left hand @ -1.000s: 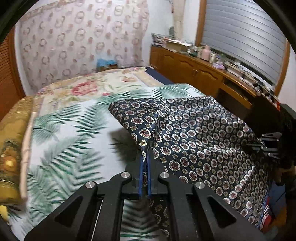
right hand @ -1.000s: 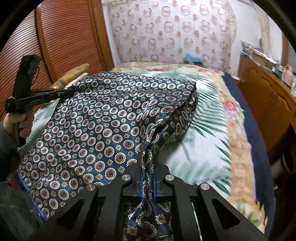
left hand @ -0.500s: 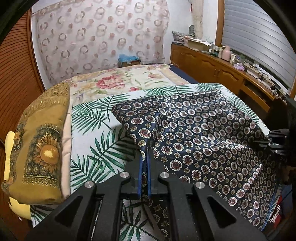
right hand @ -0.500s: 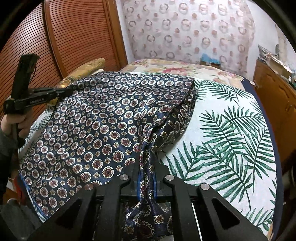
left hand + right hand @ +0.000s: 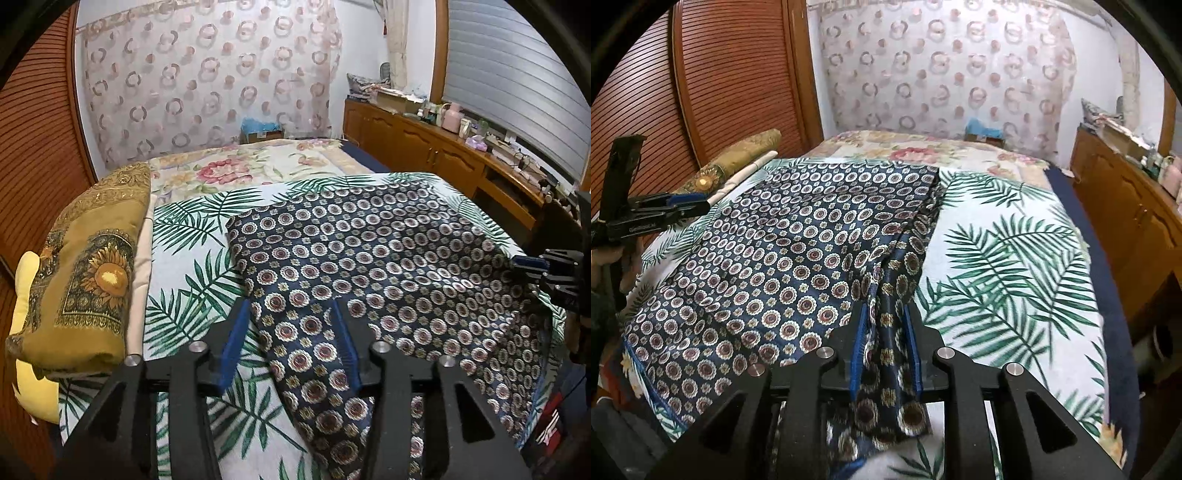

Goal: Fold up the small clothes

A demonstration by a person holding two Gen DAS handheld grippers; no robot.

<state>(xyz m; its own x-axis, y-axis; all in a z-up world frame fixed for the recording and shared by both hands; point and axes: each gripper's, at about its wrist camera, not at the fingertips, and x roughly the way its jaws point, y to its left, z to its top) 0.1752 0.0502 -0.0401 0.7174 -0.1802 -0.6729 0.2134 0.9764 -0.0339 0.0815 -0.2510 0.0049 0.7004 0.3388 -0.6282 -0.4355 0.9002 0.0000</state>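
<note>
On the bed's palm-leaf sheet [image 5: 192, 288] the navy patterned cloth [image 5: 369, 266] is laid flat, its near corners loosely straddled by the opening left gripper [image 5: 291, 314] and opening right gripper [image 5: 884, 314].

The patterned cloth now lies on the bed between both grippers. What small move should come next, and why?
Probably draw both back off the cloth. The left hand-held gripper and right hand-held gripper have jaws opening, with cloth between them but not pinched. The cloth lies spread on the bed, so this fold looks laid down.
</note>
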